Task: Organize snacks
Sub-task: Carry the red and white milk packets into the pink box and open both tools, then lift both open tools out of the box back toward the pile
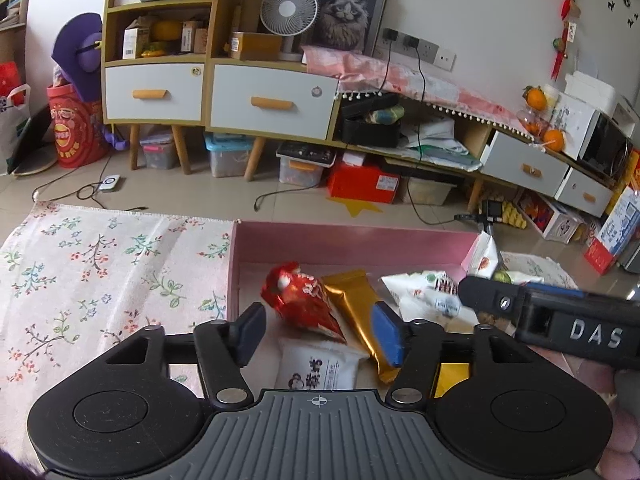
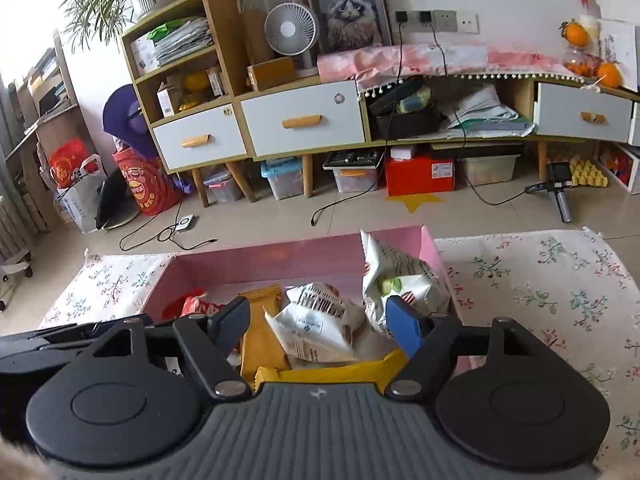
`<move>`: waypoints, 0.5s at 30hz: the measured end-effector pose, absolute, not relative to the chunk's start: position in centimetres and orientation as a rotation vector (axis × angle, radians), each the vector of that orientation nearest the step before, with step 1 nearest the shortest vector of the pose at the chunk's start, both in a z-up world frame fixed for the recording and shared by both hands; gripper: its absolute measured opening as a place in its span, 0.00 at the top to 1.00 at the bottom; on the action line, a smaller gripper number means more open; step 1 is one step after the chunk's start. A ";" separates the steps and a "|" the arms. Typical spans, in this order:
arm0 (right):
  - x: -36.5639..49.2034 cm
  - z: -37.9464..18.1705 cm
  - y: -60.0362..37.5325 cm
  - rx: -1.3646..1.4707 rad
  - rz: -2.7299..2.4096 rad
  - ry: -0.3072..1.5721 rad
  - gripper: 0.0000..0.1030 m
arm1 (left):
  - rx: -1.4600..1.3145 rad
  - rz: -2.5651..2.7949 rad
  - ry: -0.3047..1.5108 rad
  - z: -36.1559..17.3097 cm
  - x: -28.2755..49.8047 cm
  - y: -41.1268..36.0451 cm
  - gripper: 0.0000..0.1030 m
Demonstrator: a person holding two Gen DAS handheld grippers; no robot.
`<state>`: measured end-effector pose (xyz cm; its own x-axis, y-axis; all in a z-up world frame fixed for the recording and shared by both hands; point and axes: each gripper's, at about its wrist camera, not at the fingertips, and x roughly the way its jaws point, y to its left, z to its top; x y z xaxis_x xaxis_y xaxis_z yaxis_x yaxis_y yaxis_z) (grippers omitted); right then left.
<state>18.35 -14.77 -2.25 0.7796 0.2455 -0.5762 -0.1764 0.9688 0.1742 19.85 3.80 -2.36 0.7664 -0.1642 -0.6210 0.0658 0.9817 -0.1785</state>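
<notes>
A pink box (image 1: 352,244) sits on a floral cloth and holds several snack packs. In the left wrist view I see a red pack (image 1: 302,302), a gold pack (image 1: 358,304) and a white pack (image 1: 320,368). My left gripper (image 1: 320,332) is open and empty just above them. The right gripper's body (image 1: 560,316) crosses in from the right. In the right wrist view the box (image 2: 430,248) holds a white pack (image 2: 320,324), a white-green bag (image 2: 400,280) and an orange-gold pack (image 2: 262,336). My right gripper (image 2: 320,320) is open and empty over the white pack.
The floral cloth (image 1: 100,272) covers the table on both sides of the box (image 2: 540,292). Beyond the table edge are a tiled floor with cables (image 2: 180,236) and low cabinets (image 1: 272,100) with storage boxes beneath.
</notes>
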 end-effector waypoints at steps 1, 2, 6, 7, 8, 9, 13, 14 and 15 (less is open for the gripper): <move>18.3 -2.2 -14.8 0.110 0.225 0.635 0.27 | -0.146 -0.125 0.688 -2.2 19.7 3.8 0.38; 18.2 -2.0 -14.8 0.109 0.224 0.632 0.26 | -0.143 -0.127 0.687 -2.1 19.5 3.8 0.36; 17.9 -1.6 -14.9 0.100 0.222 0.630 0.23 | -0.131 -0.130 0.698 -1.7 18.7 3.7 0.31; 17.8 -1.6 -14.9 0.095 0.222 0.630 0.21 | -0.130 -0.128 0.702 -1.6 18.5 3.7 0.30; 17.7 -1.5 -14.8 0.089 0.221 0.630 0.20 | -0.129 -0.127 0.705 -1.5 18.3 3.8 0.29; 17.5 -1.3 -14.8 0.082 0.221 0.630 0.19 | -0.127 -0.126 0.709 -1.4 18.0 3.8 0.29; 16.8 -0.8 -14.7 0.066 0.216 0.627 0.14 | -0.126 -0.129 0.717 -1.1 16.8 4.0 0.24; 16.6 -0.7 -14.7 0.064 0.215 0.627 0.13 | -0.124 -0.130 0.715 -0.9 16.5 4.1 0.23; 16.4 -0.6 -14.8 0.063 0.215 0.628 0.12 | -0.119 -0.130 0.714 -0.8 16.0 4.1 0.22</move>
<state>16.36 -14.79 -0.63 0.7877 0.2180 -0.5762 -0.1801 0.9759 0.1229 16.01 4.11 -0.78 0.7486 -0.1588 -0.6437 0.0779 0.9852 -0.1525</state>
